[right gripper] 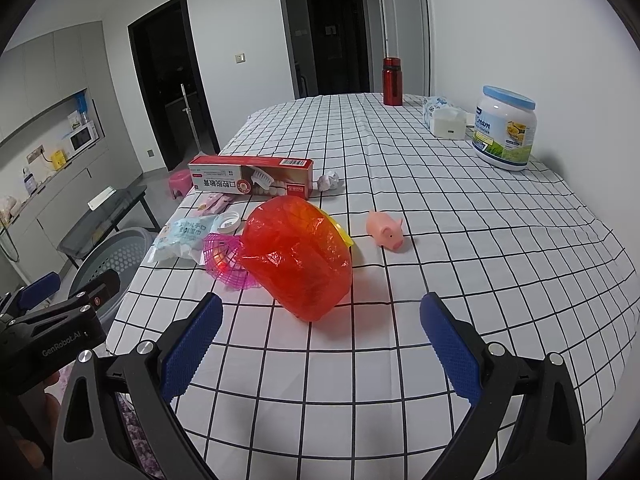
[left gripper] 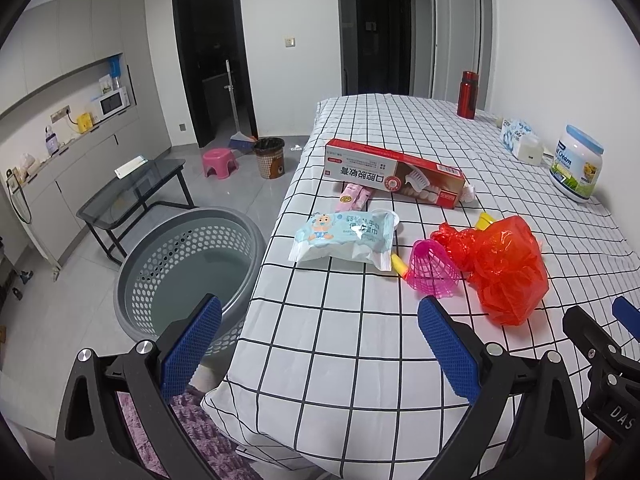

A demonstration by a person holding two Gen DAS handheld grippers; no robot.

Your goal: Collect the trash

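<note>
A crumpled red plastic bag (right gripper: 298, 256) (left gripper: 506, 266) lies on the checked table, just ahead of my right gripper (right gripper: 320, 344), which is open and empty. Beside the bag sit a pink mesh net (left gripper: 432, 270) (right gripper: 226, 260), a light-blue wet-wipes pack (left gripper: 344, 240) (right gripper: 180, 238) and a red toothpaste box (left gripper: 394, 172) (right gripper: 252, 178). My left gripper (left gripper: 320, 344) is open and empty at the table's near left corner. A grey perforated basket (left gripper: 180, 268) (right gripper: 108, 264) stands on the floor left of the table.
A pink toy pig (right gripper: 386, 230), a white tub with a blue lid (right gripper: 504, 134), a tissue pack (right gripper: 444, 118) and a red bottle (right gripper: 392, 82) stand further back. A glass side table (left gripper: 128, 192), a pink stool (left gripper: 218, 162) and a brown bin (left gripper: 270, 156) are on the floor.
</note>
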